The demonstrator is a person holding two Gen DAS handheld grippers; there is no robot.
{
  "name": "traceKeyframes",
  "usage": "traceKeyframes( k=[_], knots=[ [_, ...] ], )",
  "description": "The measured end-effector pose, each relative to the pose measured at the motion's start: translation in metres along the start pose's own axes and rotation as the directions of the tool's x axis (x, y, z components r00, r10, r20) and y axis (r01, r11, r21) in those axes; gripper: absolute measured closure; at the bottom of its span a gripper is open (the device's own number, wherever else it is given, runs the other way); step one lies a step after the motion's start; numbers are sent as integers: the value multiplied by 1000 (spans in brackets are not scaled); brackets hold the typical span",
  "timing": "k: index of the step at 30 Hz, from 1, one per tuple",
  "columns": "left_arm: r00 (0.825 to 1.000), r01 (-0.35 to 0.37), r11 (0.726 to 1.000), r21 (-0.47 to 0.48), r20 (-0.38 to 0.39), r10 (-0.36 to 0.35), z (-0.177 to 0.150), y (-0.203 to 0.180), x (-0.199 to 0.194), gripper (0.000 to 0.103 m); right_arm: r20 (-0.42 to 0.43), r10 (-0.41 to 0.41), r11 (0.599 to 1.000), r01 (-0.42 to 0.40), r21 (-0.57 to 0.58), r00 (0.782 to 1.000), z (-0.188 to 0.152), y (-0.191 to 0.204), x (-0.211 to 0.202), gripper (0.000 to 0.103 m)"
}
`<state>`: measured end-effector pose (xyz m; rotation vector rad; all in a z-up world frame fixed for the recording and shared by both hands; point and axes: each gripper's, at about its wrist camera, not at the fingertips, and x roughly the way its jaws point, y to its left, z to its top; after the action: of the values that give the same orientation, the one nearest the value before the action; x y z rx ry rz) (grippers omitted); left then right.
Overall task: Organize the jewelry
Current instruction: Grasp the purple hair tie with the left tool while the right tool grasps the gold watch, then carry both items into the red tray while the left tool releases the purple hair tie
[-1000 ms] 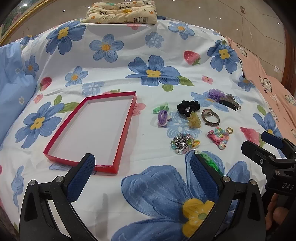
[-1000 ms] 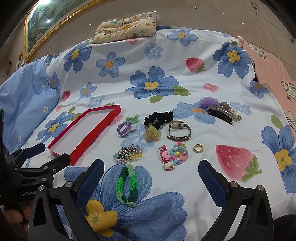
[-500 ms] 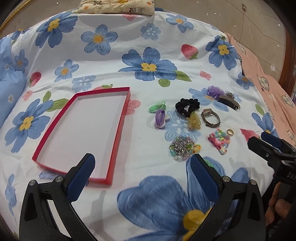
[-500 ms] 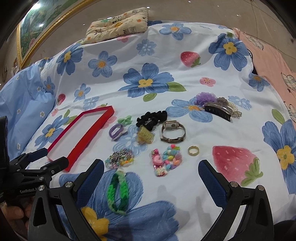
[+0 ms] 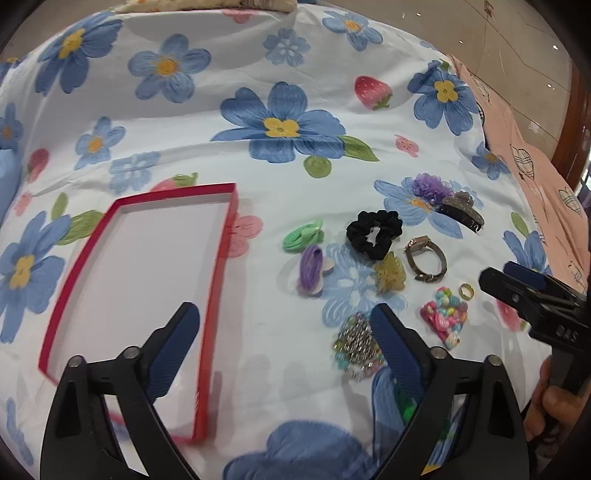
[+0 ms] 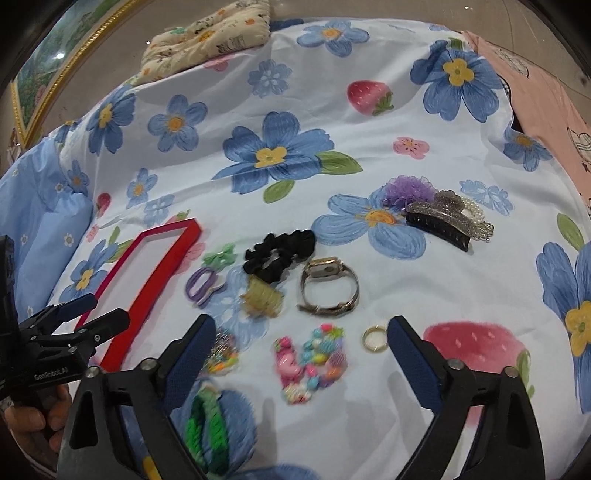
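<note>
Both grippers have advanced over the bed, jaws closing slightly yet wide and empty. Right gripper [image 6: 299,339] brackets the bead bracelet [image 6: 312,360]; it risks pinching bedsheet [image 6: 369,413] instead.

1. Green braided bracelet [image 5: 406,408] largely hidden behind the left gripper's finger [image 5: 397,350] in the left wrist view.
2. Motion blur smears the colourful bead bracelet [image 6: 310,363] and the bead chain [image 6: 221,352].
3. Patterned cushion [image 5: 207,3] cropped at the top edge.
</note>
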<state>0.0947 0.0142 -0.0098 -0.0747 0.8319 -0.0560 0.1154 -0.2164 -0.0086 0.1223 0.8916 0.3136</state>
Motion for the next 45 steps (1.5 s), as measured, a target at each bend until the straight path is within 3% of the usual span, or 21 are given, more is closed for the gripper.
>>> traceKeyframes(
  k=[6, 10, 13, 19, 22, 24, 27, 29, 45],
  knots=[
    [998, 32, 999, -4, -51, -32, 19, -2, 30, 22, -60, -28, 999, 29, 16, 998, 20, -15, 33, 34],
    [996, 31, 1000, 3, -83, -31, 27, -3, 49, 22, -109, -43, 999, 45, 17, 993, 26, -23, 57, 39],
    [993, 30, 999, 11, -116, -29, 31, -4, 66, 29, -141, -33, 999, 37, 29, 990, 27, -28, 71, 48],
    [983, 48, 999, 2, -176, -47, 31, -2, 92, 47, -164, -53, 998, 58, 28, 985, 29, -32, 87, 54],
    [977, 63, 998, -1, -203, -62, 30, -1, 99, 65, -176, -56, 998, 61, 27, 983, 28, -34, 93, 60],
    [974, 81, 997, -10, -213, -81, 28, -1, 102, 77, -185, -57, 998, 63, 25, 981, 27, -35, 96, 67],
    [970, 111, 994, -15, -215, -112, 28, -2, 102, 89, -189, -61, 997, 67, 25, 980, 26, -37, 98, 89],
    [972, 116, 993, -8, -206, -115, 28, -4, 101, 96, -186, -72, 997, 76, 17, 980, 26, -37, 98, 96],
    [986, 134, 990, -53, -92, -139, 33, 29, 38, 97, -76, 28, 999, -29, -21, 997, 40, 7, 61, 98]
  ],
)
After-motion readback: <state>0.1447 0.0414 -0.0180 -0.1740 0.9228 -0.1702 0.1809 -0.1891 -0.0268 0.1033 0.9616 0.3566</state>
